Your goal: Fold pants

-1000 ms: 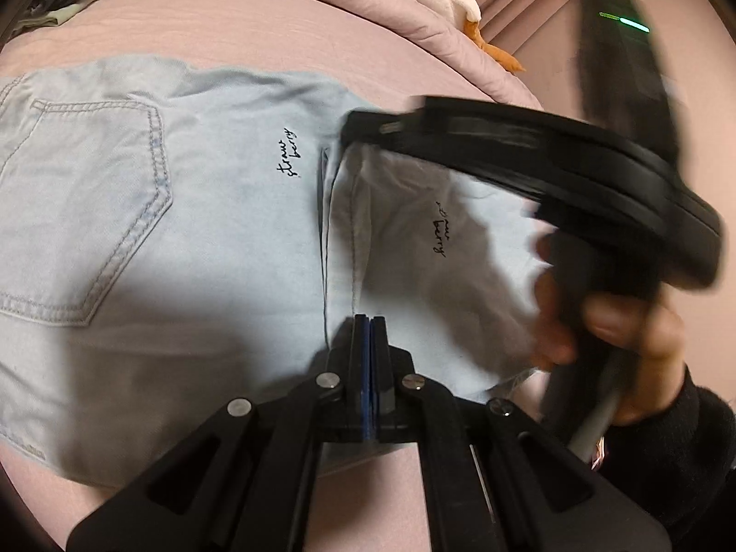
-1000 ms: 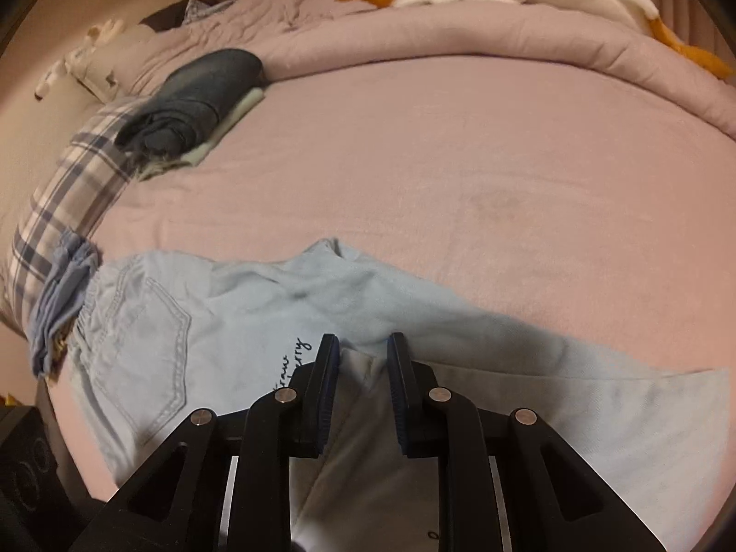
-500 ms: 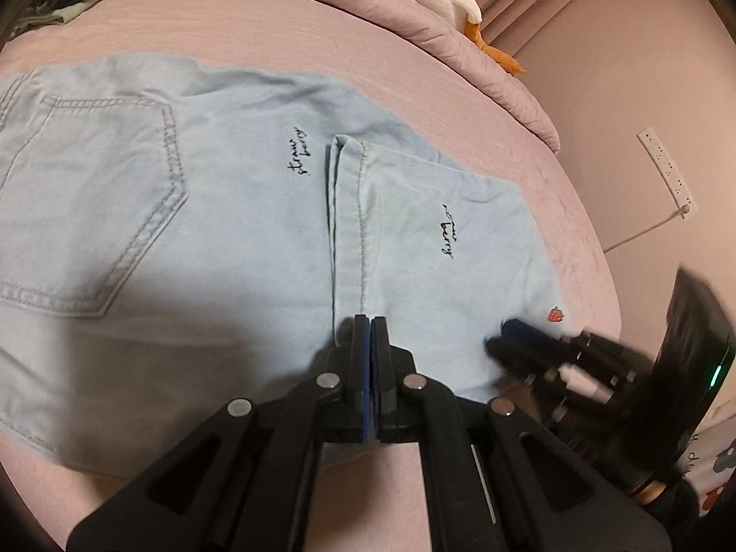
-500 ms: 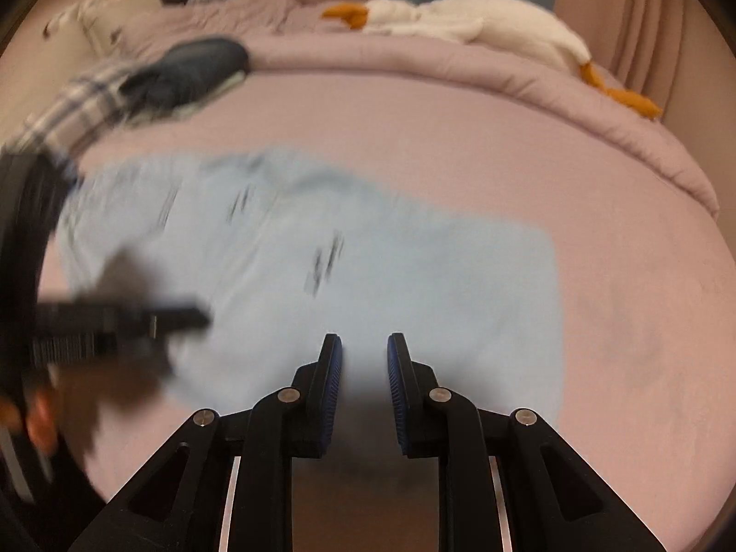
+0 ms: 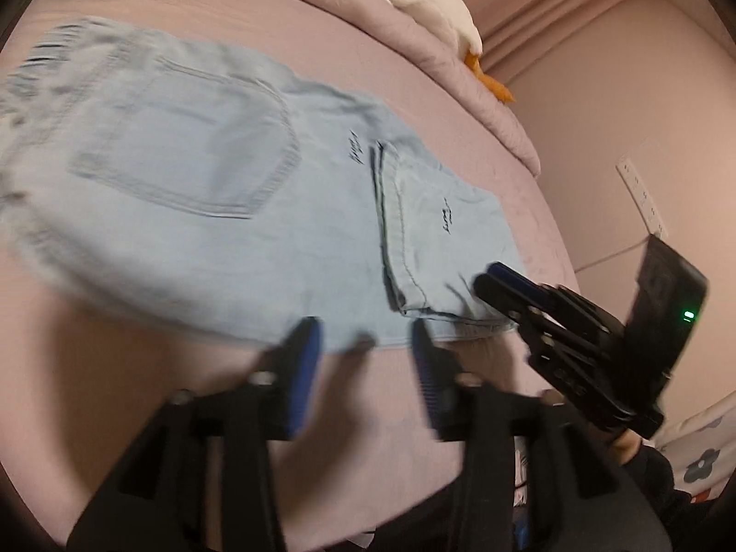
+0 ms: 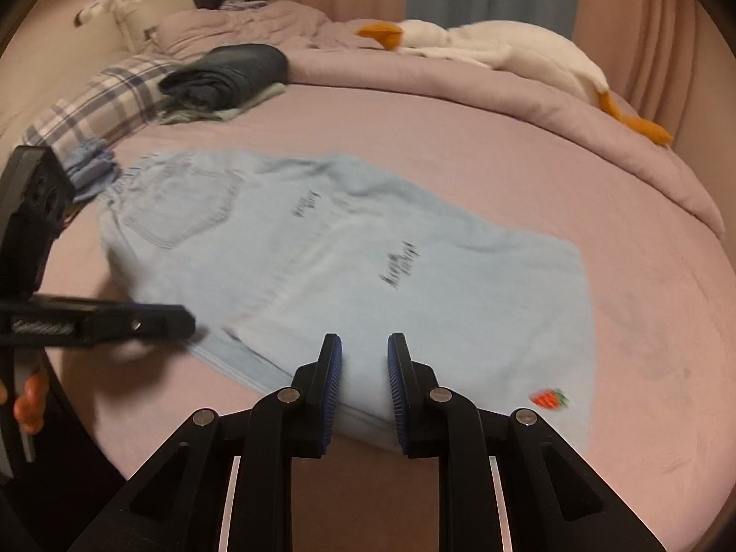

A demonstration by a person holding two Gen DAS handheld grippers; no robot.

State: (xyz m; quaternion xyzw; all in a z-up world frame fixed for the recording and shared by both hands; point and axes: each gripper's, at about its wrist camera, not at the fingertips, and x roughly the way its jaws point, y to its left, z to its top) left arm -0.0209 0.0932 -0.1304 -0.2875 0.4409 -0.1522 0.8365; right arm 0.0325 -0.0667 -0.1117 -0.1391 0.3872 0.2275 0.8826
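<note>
On the pink bed sheet [image 6: 460, 147] the light-blue pants [image 6: 349, 248] lie flat, legs already doubled over one another and the hem end folded back toward the back pocket [image 5: 193, 161]; the waistband points toward the plaid pillow [image 6: 96, 101]. I judge the first lengthwise and one crosswise fold complete, with a further crosswise fold in hand. My right gripper [image 6: 364, 368] sits at the near folded edge, jaws parted with nothing between them. My left gripper [image 5: 363, 368] hovers just off the near edge, jaws spread wide, empty. The next move calls for both grippers to pinch the near folded edge, then carry it toward the waistband. A plush goose [image 6: 483, 50] and folded dark clothes [image 6: 230, 73] lie well apart.
</note>
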